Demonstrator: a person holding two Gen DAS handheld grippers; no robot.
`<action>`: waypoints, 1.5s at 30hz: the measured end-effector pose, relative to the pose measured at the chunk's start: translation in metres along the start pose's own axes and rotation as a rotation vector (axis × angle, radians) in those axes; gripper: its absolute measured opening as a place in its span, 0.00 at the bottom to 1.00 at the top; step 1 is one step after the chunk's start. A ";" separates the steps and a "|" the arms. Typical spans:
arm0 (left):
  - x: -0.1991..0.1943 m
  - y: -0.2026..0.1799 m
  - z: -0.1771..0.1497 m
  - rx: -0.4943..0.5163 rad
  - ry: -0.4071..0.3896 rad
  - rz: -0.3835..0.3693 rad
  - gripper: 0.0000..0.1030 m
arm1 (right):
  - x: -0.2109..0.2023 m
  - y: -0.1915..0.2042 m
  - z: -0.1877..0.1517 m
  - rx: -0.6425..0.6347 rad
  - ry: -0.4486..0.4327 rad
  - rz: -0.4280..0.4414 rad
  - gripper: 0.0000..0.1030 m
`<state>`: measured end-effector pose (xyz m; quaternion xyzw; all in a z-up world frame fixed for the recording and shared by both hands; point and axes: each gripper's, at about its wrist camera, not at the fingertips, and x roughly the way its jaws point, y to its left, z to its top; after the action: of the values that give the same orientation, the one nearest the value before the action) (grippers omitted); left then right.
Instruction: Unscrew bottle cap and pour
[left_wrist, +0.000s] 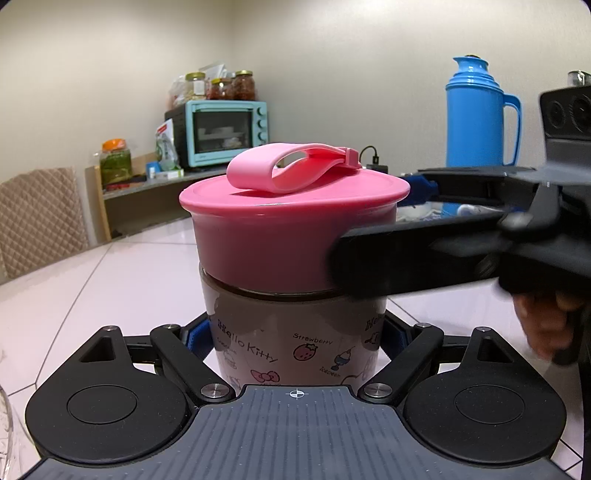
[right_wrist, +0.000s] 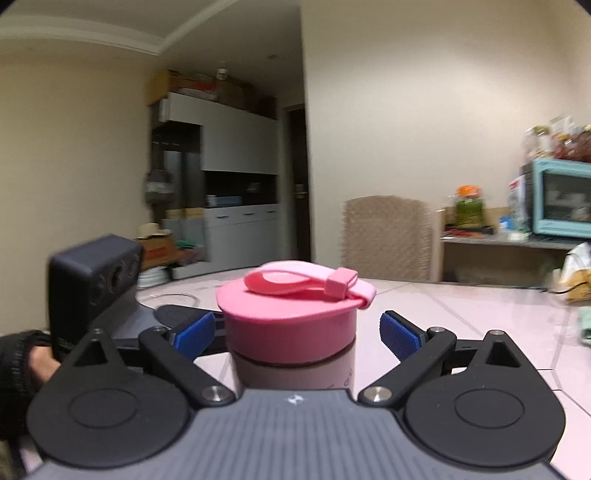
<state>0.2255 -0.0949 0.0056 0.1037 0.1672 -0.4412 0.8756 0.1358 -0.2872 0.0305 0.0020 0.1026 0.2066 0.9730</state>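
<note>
The bottle stands on the pale tiled table. Its body carries Hello Kitty prints, and a pink cap with a strap loop sits on top. My left gripper is shut on the bottle's body, with a blue pad pressed against each side. My right gripper is level with the pink cap and open. Its blue pads stand a little off the cap on both sides. In the left wrist view, its black fingers come in from the right, one on each side of the cap.
A blue thermos jug stands behind the bottle at the right. A teal toaster oven with jars on top sits on a low shelf by the wall, beside a quilted chair back. A glass rim shows at the lower left.
</note>
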 end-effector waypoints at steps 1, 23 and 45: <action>0.000 0.001 0.000 0.000 0.000 0.000 0.88 | 0.001 0.003 -0.001 0.012 -0.006 -0.012 0.94; 0.000 0.001 0.000 0.000 0.000 0.000 0.88 | 0.018 0.004 0.003 -0.033 -0.009 0.048 0.83; 0.000 0.002 -0.001 -0.001 0.000 0.000 0.88 | 0.009 -0.035 0.009 0.009 0.021 0.246 0.87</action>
<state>0.2271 -0.0935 0.0050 0.1034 0.1673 -0.4413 0.8755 0.1601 -0.3151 0.0357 0.0170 0.1128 0.3238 0.9392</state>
